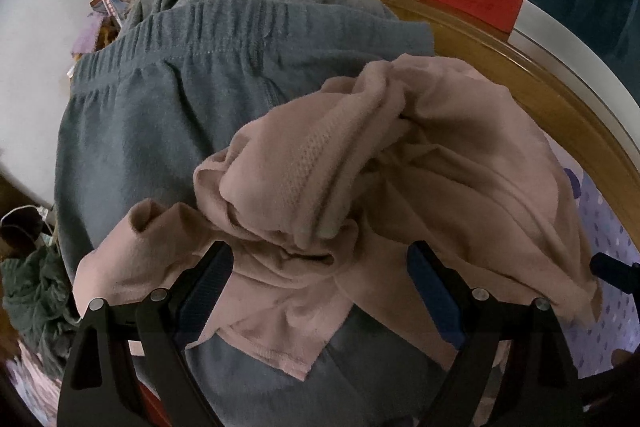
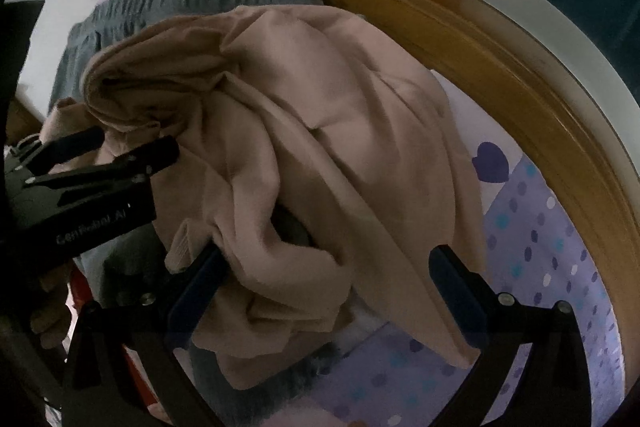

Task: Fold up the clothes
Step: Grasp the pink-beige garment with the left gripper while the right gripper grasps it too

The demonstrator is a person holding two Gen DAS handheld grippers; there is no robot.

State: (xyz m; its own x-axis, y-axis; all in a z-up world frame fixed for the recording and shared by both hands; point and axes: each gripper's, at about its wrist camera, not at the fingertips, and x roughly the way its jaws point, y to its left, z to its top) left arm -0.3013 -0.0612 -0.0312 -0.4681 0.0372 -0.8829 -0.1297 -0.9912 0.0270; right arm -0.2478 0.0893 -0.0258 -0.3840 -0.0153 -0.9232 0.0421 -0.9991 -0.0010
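Left gripper (image 1: pixel 320 291) and right gripper (image 2: pixel 326 287), both with jaws spread wide and clenched on nothing; bunched folds of the pink garment (image 1: pixel 360 163) lie between and over the blue pads, but no pad pinches them. The garment sits crumpled in a loose heap, partly on the grey-blue trousers (image 1: pixel 160 115) and partly on the dotted bedsheet (image 2: pixel 540 267), near the wooden bed frame (image 2: pixel 500 75) at the bed's far edge. Judged by its drape and deep creases, the fabric is light, soft and limp, and will sag unless held at two points; a hemmed edge (image 1: pixel 280 359) toward the near side offers a firm hold. Crumpled so, it shows no clear long axis or heading. The trousers' ribbed waistband (image 1: pixel 224 27) runs crosswise at the far side.
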